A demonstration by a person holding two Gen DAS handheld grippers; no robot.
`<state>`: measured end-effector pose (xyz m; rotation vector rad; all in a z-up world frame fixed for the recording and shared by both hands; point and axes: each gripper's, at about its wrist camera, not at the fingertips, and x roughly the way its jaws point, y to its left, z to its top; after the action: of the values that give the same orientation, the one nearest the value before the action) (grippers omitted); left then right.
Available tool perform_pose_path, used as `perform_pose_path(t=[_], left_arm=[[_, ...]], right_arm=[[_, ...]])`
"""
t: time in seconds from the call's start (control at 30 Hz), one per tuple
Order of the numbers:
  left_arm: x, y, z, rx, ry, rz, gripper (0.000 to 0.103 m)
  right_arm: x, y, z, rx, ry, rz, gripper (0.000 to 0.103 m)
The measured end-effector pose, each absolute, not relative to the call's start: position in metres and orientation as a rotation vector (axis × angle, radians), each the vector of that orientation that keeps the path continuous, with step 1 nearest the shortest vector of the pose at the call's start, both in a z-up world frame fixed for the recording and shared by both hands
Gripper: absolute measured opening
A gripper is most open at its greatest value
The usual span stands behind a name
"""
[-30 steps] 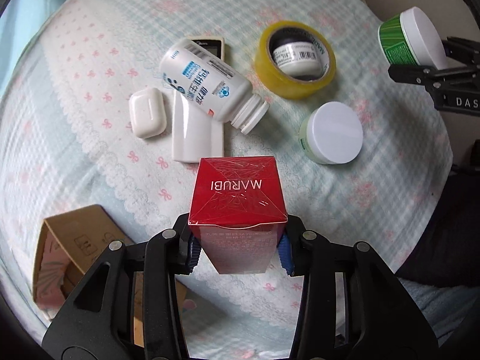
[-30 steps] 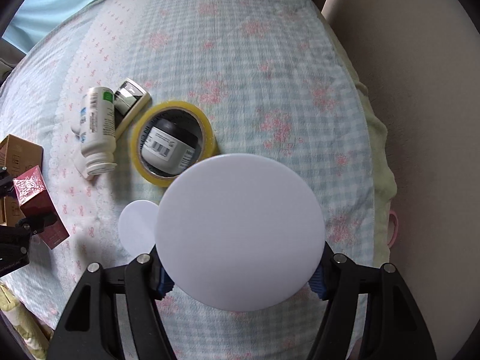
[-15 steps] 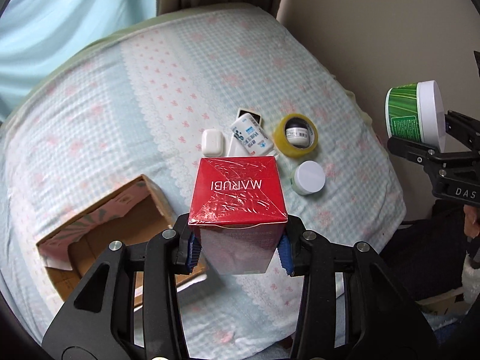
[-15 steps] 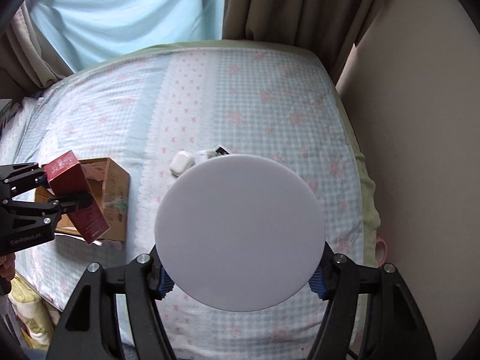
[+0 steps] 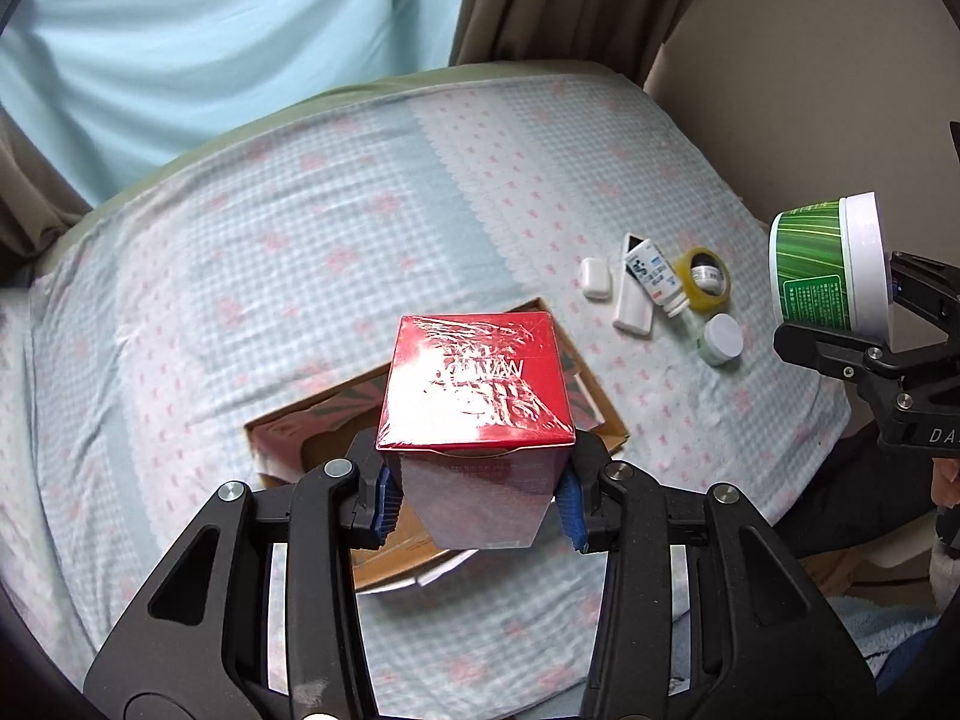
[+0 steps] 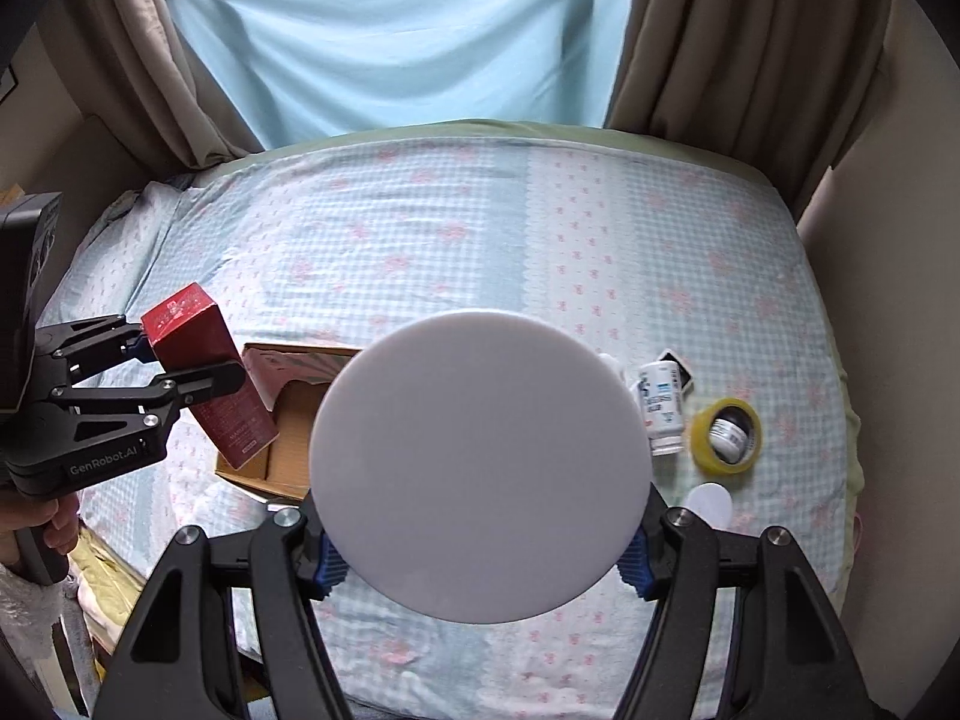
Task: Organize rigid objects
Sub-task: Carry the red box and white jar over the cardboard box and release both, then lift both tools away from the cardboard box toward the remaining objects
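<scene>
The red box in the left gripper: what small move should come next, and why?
Probably lower the red box into the open cardboard box. The left gripper holds it clamped right above that opening, and the carton looks to have free room.

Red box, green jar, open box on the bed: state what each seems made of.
Red box: likely paperboard under glossy film; wrinkled glare on top.
Green jar: probably plastic, with a smooth matte white lid and a printed green label.
Open box: brown cardboard, dull, with raw tan inner walls and flaps.

Checked bedspread (image 6: pixel 456 240), brown curtains (image 6: pixel 720 30) (blue sheer between)
</scene>
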<state>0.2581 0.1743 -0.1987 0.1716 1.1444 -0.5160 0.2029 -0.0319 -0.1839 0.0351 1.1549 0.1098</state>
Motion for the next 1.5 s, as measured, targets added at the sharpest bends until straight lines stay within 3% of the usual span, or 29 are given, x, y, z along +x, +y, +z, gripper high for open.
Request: perform_pose_path(t=[0.4,0.83,1.27,1.3,1.37,1.4,1.43,1.5], left_arm=[[0.289,0.25,-0.28,0.206,1.263,-0.513,0.037],[0.321,0.205,-0.413,0.384,1.51,-0.666,0.037],[0.33,0.178,-0.457,0.517,1.575,-0.73,0.038],[0.33,0.176,-0.457,0.517,1.576,-0.738,0.042],[0.333,0.177,-0.454,0.484,1.601,-0.751,0.091],[0.335,0.179,-0.451,0.458,1.597,-0.757,0.102],[0.336,0.181,-0.449,0.444,1.593,-0.75,0.103],[0.335,0.186,-0.449,0.46,1.575,-0.71,0.103]], right_arm=[[0.243,0.072,-0.257,-0.002,1.245,0.181,0.064],[0.262,0.08,-0.398,-0.079,1.374,0.198,0.064],[0.279,0.073,-0.444,-0.138,1.415,0.222,0.065],[0.281,0.074,-0.446,-0.168,1.415,0.223,0.065],[0.283,0.076,-0.451,-0.224,1.434,0.224,0.07],[0.282,0.075,-0.45,-0.232,1.433,0.243,0.094],[0.282,0.074,-0.447,-0.235,1.425,0.259,0.103],[0.279,0.071,-0.44,-0.242,1.391,0.271,0.103]])
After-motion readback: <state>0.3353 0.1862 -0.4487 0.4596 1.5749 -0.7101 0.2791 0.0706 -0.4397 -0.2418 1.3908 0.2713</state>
